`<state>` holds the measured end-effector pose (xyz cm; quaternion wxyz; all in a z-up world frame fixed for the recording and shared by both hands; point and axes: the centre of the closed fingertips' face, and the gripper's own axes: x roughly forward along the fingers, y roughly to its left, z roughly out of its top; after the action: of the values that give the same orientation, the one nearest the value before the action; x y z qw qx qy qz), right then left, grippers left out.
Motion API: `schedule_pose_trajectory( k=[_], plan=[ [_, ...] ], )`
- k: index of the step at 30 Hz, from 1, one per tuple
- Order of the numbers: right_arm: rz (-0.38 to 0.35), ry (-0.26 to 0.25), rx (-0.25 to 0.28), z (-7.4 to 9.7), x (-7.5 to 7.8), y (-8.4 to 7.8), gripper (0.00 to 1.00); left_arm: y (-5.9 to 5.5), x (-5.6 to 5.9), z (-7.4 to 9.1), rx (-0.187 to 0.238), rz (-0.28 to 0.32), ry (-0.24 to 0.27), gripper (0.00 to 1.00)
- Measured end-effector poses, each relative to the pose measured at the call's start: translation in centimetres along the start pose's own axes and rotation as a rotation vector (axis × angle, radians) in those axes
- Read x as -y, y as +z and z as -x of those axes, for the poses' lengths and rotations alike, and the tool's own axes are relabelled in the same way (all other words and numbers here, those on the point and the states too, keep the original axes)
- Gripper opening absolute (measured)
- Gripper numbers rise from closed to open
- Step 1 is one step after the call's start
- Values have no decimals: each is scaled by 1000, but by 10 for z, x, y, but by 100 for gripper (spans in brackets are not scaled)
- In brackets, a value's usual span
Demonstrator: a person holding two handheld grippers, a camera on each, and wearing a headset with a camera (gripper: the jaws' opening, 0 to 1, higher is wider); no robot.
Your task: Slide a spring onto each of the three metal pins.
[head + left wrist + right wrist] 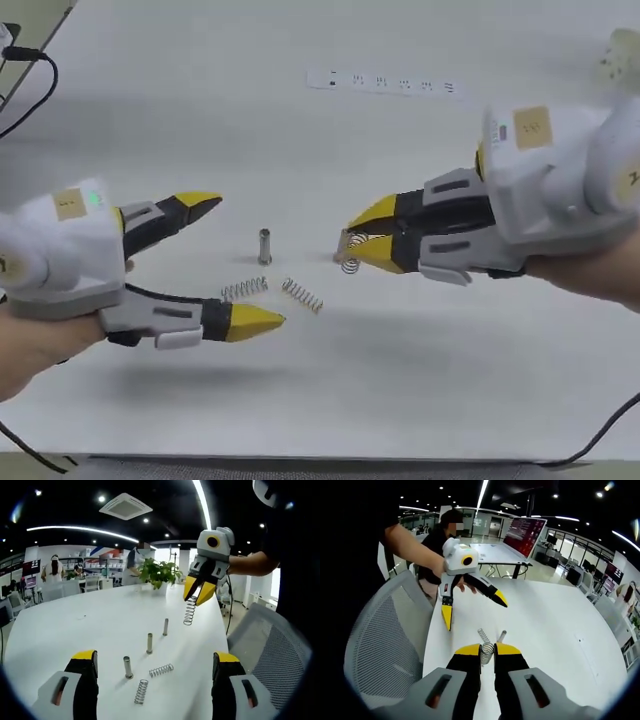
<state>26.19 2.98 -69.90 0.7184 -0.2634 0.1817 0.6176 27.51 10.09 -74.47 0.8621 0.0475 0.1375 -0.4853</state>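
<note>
White workbench (420, 370) runs under both grippers. A power strip (385, 83) lies toward its far edge, and the gripper views show an open-plan office beyond it.

The left gripper (228, 262) hovers over the near left of the bench, its jaws spread wide with nothing between them. The right gripper (350, 238) reaches in from the right, its jaws pinched narrow on one end of the held spring (349, 265).

In the left gripper view that spring hangs from the yellow tips, tilted a little. Its free end is just beside the far pin (165, 626); from this angle I cannot tell whether it touches the pin. In that view three metal pins stand upright in a loose row: the far pin, the middle pin (149, 643) and the near pin (128, 666). The middle and near pins are bare.

Two more springs lie flat on the bench near the near pin, apart from each other. The first loose spring (161, 670) lies just to that pin's right. The second loose spring (141, 691) lies closer to the left gripper, between its open jaws in that view.
</note>
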Motion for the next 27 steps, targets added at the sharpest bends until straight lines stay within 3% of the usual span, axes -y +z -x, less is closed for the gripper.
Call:
schedule_pose_trajectory(
  k=[8,16,25,27],
  plan=[
    [-19,-35,-14,9,6,-10,6,-12,-2,9,-18,27,16,98],
    [-57,-103,-24,24,20,-21,6,-6,-6,14,5,40,31,98],
    [-134,-238,-59,51,54,-49,7,-7,-7,16,6,48,44,98],
    [-144,-248,-65,54,58,-53,7,-7,-7,16,12,62,49,98]
  ],
)
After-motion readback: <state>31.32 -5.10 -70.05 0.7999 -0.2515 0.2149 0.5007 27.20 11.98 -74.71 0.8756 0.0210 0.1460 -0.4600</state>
